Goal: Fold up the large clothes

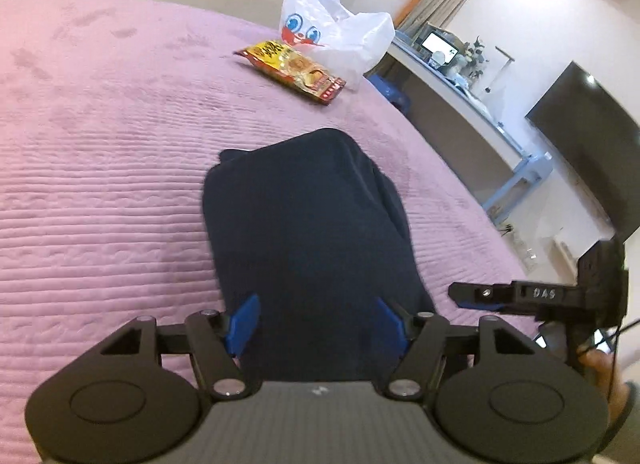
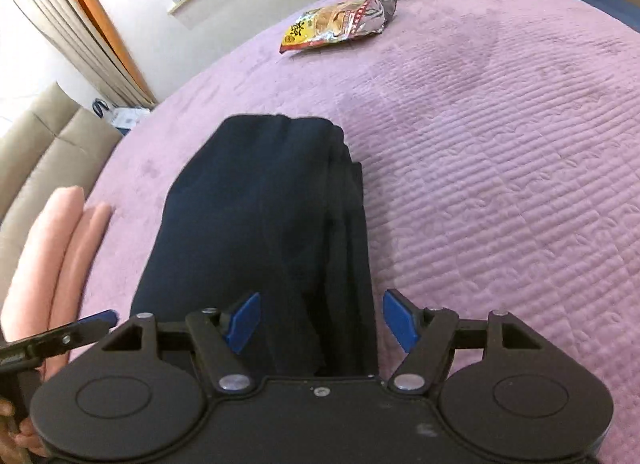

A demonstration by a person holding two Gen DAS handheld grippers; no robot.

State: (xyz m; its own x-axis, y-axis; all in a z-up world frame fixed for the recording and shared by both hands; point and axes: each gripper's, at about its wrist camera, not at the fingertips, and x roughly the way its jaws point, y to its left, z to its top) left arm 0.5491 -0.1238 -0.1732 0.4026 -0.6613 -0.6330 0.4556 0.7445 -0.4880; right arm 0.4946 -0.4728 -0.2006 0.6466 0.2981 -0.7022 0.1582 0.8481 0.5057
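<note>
With the dark navy garment (image 1: 308,232) already down to a compact multi-layer rectangle on the pink bed cover (image 1: 100,184), looks like the fold is done or close to it. Sits near the bed's near edge, long axis running near to far, stacked layer edges visible along its right side in the right wrist view.

Left gripper (image 1: 316,324): jaws apart, blue pads hovering either side of the garment's near end, not pinching cloth. Nothing clamped. Right gripper (image 2: 320,322): jaws apart too, left pad over the fabric, right pad over bare bed cover just beside the layered edge. No grip there either. Both angled down at the near end, side by side, right gripper's finger visible at the right edge of the left wrist view. Placement reads as a release pose: near hem laid flat, pads clear so the stack doesn't get dragged on retreat.

Snack packet (image 1: 290,68) and white plastic bag (image 1: 336,24) at the far side of the bed, well apart from the garment, no interference. Pink rolled item (image 2: 60,248) lying left of the garment, near but apparently not touching.

Risk judgement: loose top layers could slide if a pad catches the right edge.
</note>
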